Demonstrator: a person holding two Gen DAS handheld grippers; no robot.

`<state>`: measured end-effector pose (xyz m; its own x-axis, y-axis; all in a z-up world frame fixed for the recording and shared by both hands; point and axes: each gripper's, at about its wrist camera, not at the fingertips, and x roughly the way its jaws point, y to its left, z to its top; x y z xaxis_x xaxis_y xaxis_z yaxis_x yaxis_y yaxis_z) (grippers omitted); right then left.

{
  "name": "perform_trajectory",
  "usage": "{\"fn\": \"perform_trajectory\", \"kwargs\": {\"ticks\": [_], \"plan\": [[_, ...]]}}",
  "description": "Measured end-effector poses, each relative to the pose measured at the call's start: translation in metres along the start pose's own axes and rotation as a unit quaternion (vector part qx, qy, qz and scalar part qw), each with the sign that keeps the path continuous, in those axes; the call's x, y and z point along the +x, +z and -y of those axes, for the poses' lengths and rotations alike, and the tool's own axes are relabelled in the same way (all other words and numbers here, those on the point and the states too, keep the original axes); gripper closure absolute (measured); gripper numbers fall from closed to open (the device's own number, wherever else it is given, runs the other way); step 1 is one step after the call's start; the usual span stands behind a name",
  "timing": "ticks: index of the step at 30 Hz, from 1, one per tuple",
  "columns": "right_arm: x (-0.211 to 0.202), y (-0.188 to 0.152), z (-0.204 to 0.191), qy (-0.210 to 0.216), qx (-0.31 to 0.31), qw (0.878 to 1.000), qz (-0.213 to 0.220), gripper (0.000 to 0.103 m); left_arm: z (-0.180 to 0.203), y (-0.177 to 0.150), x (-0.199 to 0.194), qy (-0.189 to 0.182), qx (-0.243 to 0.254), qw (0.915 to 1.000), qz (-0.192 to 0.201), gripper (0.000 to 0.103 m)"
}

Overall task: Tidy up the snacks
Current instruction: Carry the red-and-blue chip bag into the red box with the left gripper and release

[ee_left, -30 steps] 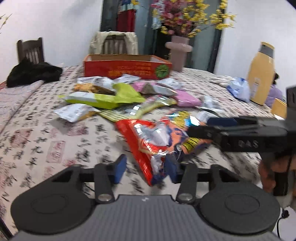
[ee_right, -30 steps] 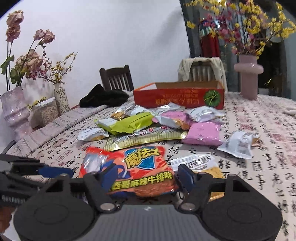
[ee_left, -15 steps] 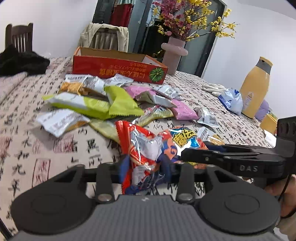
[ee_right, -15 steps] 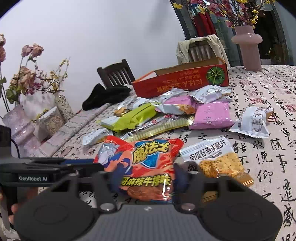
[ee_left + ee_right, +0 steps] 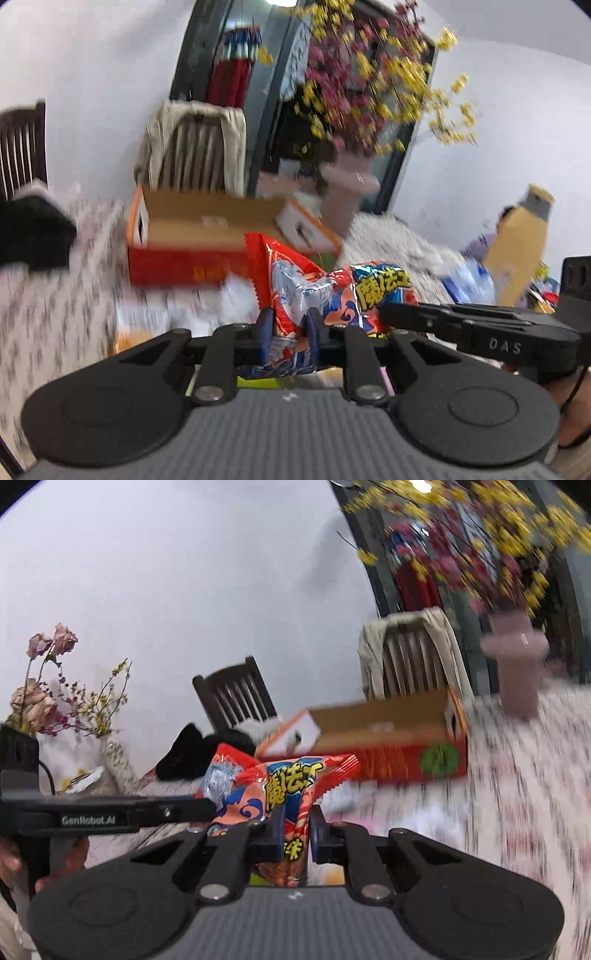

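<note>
red snack bag (image 5: 295,291), lying on the surface (image 5: 55,314) a second ago, now hangs lifted, pinched by left tongs (image 5: 287,328), still tightening, and right tongs (image 5: 297,827).

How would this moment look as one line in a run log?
step: carry | left gripper: jaws closing on red snack bag | right gripper: shut on same bag | red box: open, behind

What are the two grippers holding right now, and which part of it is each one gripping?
Both hold one red snack bag: the left gripper, jaws closing, pinches one end, and the right gripper is shut on the other.
</note>
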<state>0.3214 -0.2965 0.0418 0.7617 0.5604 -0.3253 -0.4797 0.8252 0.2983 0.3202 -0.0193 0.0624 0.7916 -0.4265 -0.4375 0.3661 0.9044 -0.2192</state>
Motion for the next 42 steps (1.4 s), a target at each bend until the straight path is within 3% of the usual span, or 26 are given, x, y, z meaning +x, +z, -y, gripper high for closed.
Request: {"fn": "perform_trajectory", "kwargs": {"ticks": [7, 11, 15, 22, 27, 29, 31, 36, 40, 42], "plan": [[0.077, 0.088, 0.020, 0.008, -0.012, 1.000, 0.027, 0.091, -0.045, 0.083, 0.067, 0.015, -0.014, 0.9998, 0.007, 0.084], [0.136, 0.139, 0.040, 0.020, -0.006, 1.000, 0.012, 0.091, -0.083, 0.126, 0.114, 0.017, -0.042, 0.9989, -0.009, 0.085], [0.201, 0.168, 0.059, 0.021, 0.010, 1.000, -0.012, 0.091, -0.117, 0.153, 0.163, 0.034, -0.040, 0.9985, -0.013, 0.085], [0.320, 0.164, 0.102, 0.008, 0.063, 0.993, -0.098, 0.091, -0.179, 0.151, 0.255, 0.070, -0.086, 0.9906, -0.079, 0.085], [0.375, 0.144, 0.125, -0.003, 0.103, 0.984, -0.148, 0.091, -0.197, 0.135, 0.289, 0.098, -0.090, 0.9837, -0.121, 0.085], [0.392, 0.140, 0.127, -0.004, 0.103, 0.979, -0.178, 0.086, -0.204, 0.134, 0.292, 0.103, -0.104, 0.9808, -0.129, 0.084], [0.398, 0.138, 0.125, -0.020, 0.109, 0.976, -0.190, 0.076, -0.207, 0.136, 0.287, 0.097, -0.108, 0.9814, -0.126, 0.070], [0.377, 0.147, 0.117, -0.029, 0.085, 0.980, -0.176, 0.064, -0.199, 0.149, 0.254, 0.106, -0.094, 0.9844, -0.105, 0.063], [0.324, 0.163, 0.096, -0.021, 0.049, 0.988, -0.143, 0.061, -0.183, 0.159, 0.210, 0.099, -0.081, 0.9880, -0.086, 0.059], [0.295, 0.174, 0.083, -0.015, 0.027, 0.990, -0.138, 0.054, -0.164, 0.158, 0.183, 0.115, -0.052, 0.9888, -0.080, 0.055]]}}
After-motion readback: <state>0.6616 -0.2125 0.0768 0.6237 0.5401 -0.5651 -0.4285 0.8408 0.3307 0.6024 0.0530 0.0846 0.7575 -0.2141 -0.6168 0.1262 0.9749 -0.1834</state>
